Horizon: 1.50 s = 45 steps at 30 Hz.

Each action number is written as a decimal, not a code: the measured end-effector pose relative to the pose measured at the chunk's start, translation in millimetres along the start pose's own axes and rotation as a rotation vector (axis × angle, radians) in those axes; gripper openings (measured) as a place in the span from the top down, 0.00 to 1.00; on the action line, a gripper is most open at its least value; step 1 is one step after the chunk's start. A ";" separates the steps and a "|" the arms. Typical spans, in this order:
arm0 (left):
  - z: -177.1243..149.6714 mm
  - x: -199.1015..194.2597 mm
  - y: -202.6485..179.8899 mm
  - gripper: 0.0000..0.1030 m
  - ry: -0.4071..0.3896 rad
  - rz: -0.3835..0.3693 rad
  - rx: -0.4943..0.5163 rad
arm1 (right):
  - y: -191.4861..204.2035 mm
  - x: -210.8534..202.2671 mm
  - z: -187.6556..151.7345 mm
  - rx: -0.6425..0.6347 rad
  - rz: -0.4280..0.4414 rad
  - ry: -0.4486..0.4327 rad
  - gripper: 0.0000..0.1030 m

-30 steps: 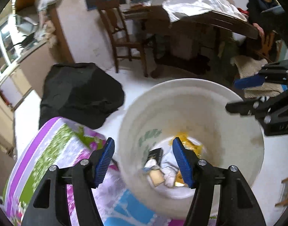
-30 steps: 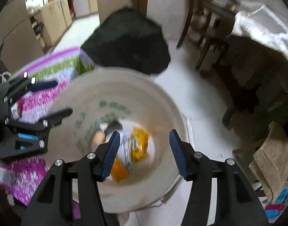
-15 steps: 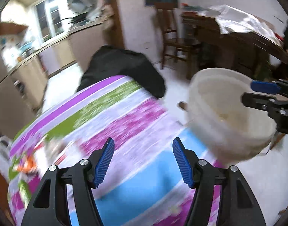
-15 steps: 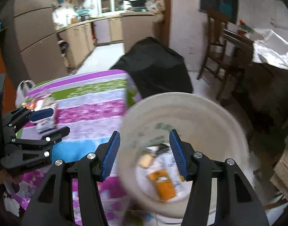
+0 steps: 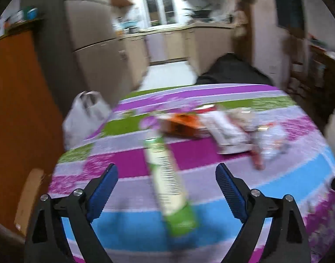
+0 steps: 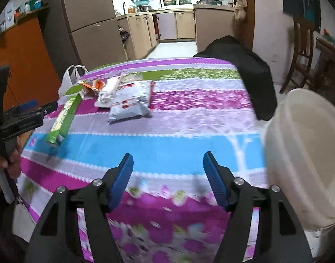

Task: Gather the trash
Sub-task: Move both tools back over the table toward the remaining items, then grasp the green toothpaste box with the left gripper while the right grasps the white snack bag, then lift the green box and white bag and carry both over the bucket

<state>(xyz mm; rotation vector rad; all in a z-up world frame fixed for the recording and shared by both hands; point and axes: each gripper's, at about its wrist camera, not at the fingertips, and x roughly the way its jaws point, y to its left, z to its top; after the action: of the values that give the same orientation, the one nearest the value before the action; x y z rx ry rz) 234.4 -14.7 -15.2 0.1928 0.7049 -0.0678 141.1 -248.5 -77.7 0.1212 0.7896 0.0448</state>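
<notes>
Left wrist view shows the left gripper (image 5: 166,183) spread wide, empty, the long green cardboard box (image 5: 168,184) at 12 o'clock between its jaws; the right gripper (image 6: 168,176), equally wide, holds nothing, white plastic bucket (image 6: 303,153) at 3 o'clock.

left gripper (image 5: 166,188) now over table, off bucket, facing green box (image 5: 169,186) | right gripper (image 6: 167,179) off bucket (image 6: 303,153), now above tablecloth (image 6: 189,118)
</notes>
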 end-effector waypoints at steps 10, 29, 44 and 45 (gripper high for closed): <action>-15.9 62.6 -3.2 0.12 0.139 -0.030 -0.081 | 32.6 53.9 40.9 -0.069 0.003 -0.055 0.10; -30.7 63.7 15.5 0.63 0.137 -0.148 -0.153 | 49.9 87.3 41.3 0.014 0.016 0.065 0.56; -36.3 -5.8 1.8 0.63 0.080 -0.256 -0.083 | 64.0 9.3 -1.5 -0.017 0.143 0.041 0.59; -34.7 -12.5 -4.3 0.63 0.069 -0.249 -0.062 | 64.8 6.1 -1.1 -0.026 0.145 0.042 0.59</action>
<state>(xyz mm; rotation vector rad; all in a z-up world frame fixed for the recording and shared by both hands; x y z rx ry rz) 202.3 -12.1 -33.5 0.0470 0.7961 -0.2773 144.9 -183.6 -74.6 0.1532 0.8211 0.1956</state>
